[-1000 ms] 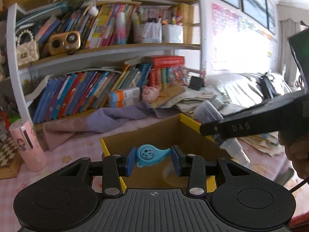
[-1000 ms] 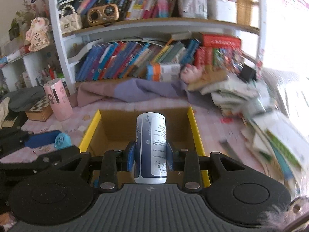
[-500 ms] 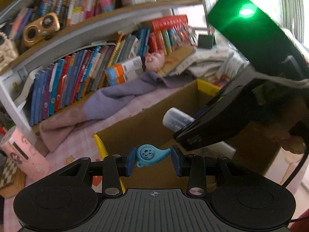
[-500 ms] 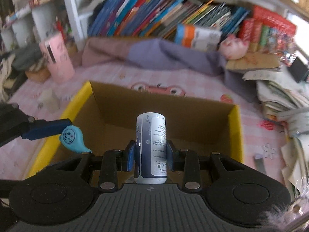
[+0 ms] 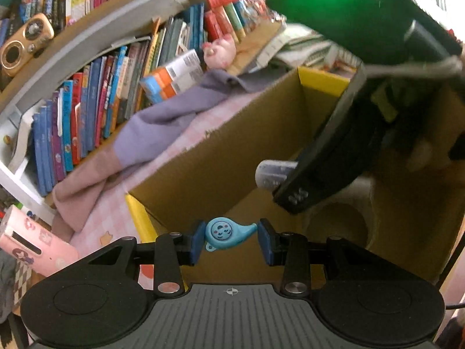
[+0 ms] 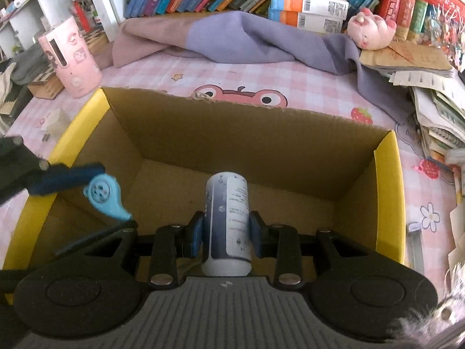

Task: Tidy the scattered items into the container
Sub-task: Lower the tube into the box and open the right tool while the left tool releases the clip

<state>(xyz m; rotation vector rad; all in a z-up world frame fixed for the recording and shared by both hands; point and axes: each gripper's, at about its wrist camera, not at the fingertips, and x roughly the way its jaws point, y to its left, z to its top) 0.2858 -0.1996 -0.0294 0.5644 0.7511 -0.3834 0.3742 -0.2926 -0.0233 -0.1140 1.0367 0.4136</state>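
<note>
Over the corrugated cardboard box [image 6: 389, 180], hand-held grippers pinch a cylindrical bottle [image 6: 228, 221] and teardrop-shaped toy [image 5: 225, 232].

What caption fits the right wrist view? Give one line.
Right gripper holds a white bottle over the open cardboard box; left gripper brings a blue whistle.

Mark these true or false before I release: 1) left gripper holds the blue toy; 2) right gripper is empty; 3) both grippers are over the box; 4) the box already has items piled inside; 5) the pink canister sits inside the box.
1) True: the left gripper is shut on the blue toy.
2) False: the right gripper grips a bottle.
3) True: both hang over the box.
4) False: its visible floor is bare.
5) False: the pink canister stands outside on the tablecloth.
</note>
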